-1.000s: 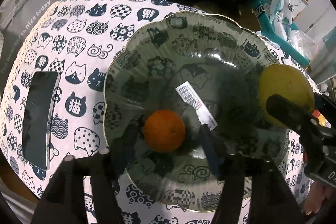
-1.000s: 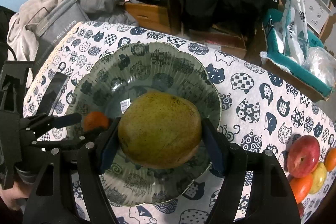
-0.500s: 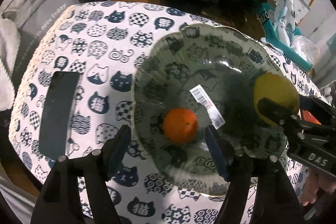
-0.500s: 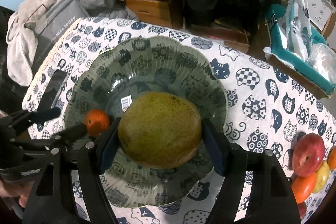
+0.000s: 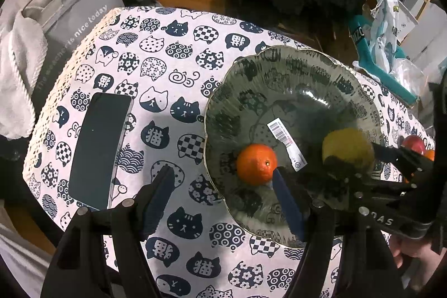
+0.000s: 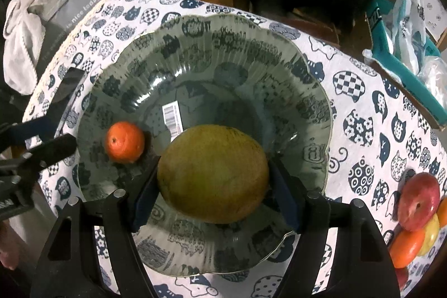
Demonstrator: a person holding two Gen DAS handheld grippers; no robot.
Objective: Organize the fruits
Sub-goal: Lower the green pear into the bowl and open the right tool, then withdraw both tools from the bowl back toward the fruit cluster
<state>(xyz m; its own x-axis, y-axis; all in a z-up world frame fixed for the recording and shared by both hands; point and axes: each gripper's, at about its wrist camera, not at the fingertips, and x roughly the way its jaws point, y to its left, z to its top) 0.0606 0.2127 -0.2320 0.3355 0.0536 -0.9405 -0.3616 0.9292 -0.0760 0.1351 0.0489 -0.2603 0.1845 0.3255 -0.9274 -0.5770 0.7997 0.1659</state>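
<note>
Right wrist view: big yellow-green fruit (image 6: 213, 173) sits low in the glass bowl (image 6: 251, 46), at about 6 o'clock of the bowl floor, between the right gripper (image 6: 213, 183) fingers. Jaws are opening — the blue pads stand right at the fruit's two sides, and whether they still press on it I cannot tell. Small orange (image 6: 125, 141) lies in the same bowl at about 9 o'clock, just apart from the big fruit. White barcode sticker (image 6: 172, 117) is on the bowl bottom between centre and 10 o'clock. Left gripper (image 6: 39, 143) shows at the bowl's 9 o'clock rim, outside the orange. Left wrist view: left gripper (image 5: 223, 192) is spread with nothing between the pads; one finger (image 5: 287, 205) hangs over the bowl (image 5: 293, 60) edge with its tip just by the orange (image 5: 257, 164), the other over the cat-print tablecloth (image 5: 167, 52). Yellow-green fruit (image 5: 347, 147) shows at 3 o'clock in the bowl, the right gripper's black frame partly in front of it. Dark phone (image 5: 97, 150) lies flat on the cloth at 9 o'clock, well apart from the bowl. Back in the right wrist view — a cluster of other fruit at 4 o'clock on the cloth, a red apple (image 6: 417, 201) on top, orange and yellow ones below it. Grey bag (image 6: 69, 4) with white lettering sits beyond the table edge at 10 o'clock.
</note>
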